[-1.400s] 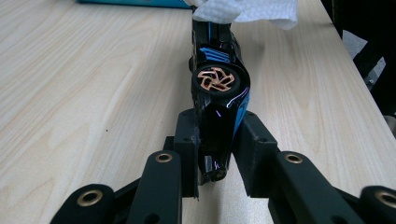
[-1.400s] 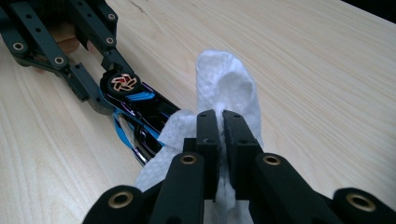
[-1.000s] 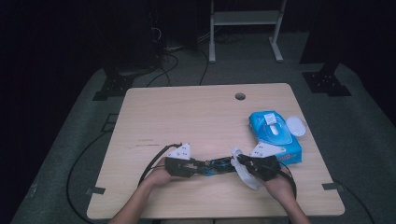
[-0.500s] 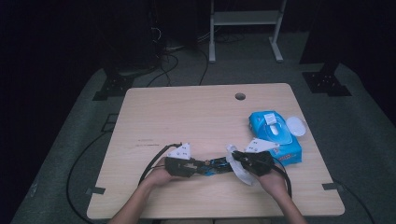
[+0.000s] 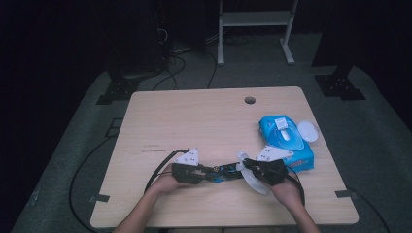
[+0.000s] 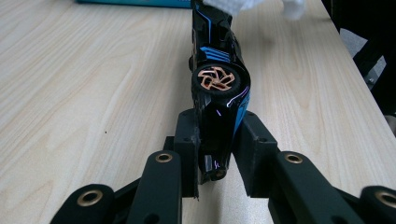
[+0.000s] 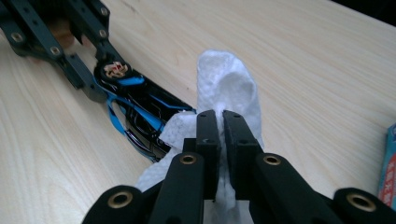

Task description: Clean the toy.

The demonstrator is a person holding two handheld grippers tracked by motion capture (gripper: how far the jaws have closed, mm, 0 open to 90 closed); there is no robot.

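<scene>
Black and blue toy car (image 6: 218, 88) is being pinched at one end by the jaws of the left gripper (image 6: 215, 154), pads pressed on both flanks, car turned on its side so that a copper-spoked wheel (image 6: 215, 78) is facing up in the left gripper view. Car is being held low over the near middle of the pale wood bench (image 5: 194, 121), between the two hands; whether it is touching the bench cannot be told.

White wipe (image 7: 224, 93) is being pinched by the jaws of the right gripper (image 7: 220, 133), pads nearly together with only the thin sheet between them. Wipe is bunched around the jaw tips and is being pressed against the far end of the car (image 7: 140, 112); contact is seen in the right gripper view, where the wipe's edge is lying on the car's blue-striped body. In the high view the wipe (image 5: 252, 177) is hanging below the right gripper (image 5: 248, 167) toward the bench's near edge.

Both grippers are being held level, tips facing each other, left gripper (image 5: 206, 174) at the left, car (image 5: 223, 171) bridging the gap.

Blue pack of wipes (image 5: 286, 143) is lying flat at the right side of the bench, just beyond the right hand (image 5: 286, 191), flap lid opened. A white oval lid (image 5: 308, 131) is lying beside the pack, at its right edge.
</scene>
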